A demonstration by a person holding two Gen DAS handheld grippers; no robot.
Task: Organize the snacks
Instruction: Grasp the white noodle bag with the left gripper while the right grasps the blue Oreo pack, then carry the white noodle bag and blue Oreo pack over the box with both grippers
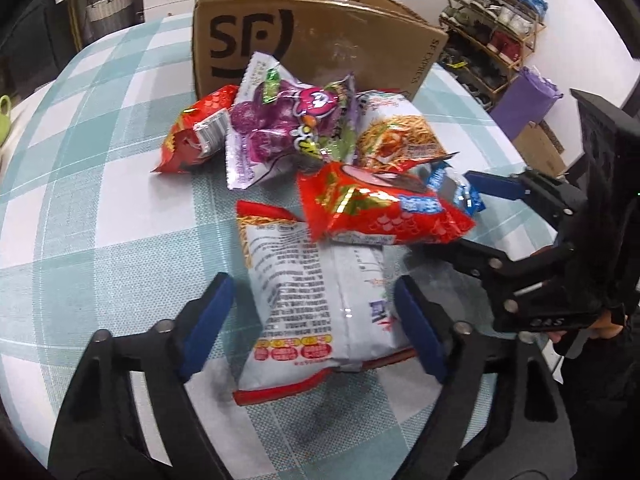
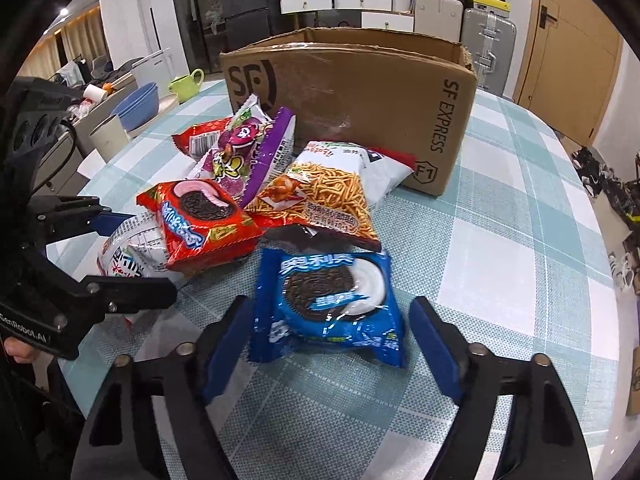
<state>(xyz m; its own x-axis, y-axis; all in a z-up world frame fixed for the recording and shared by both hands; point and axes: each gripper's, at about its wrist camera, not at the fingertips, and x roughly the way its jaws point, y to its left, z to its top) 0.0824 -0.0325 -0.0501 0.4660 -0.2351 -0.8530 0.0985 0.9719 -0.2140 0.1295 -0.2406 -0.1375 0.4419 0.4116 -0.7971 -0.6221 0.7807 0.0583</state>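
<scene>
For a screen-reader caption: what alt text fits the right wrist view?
A blue cookie packet lies on a checked tablecloth between the open fingers of the right gripper. Behind it, more snack packets are piled before an open cardboard box; the left gripper reaches in from the left edge.

my left wrist camera looked steeply down along its jaws, close over the snack pile (image 1: pixel 320 160) on the bench (image 1: pixel 100 200), facing the cardboard box (image 1: pixel 320 40). my right wrist camera looked likewise from further right. both views shared the pile, the box and the checked bench top.
</scene>
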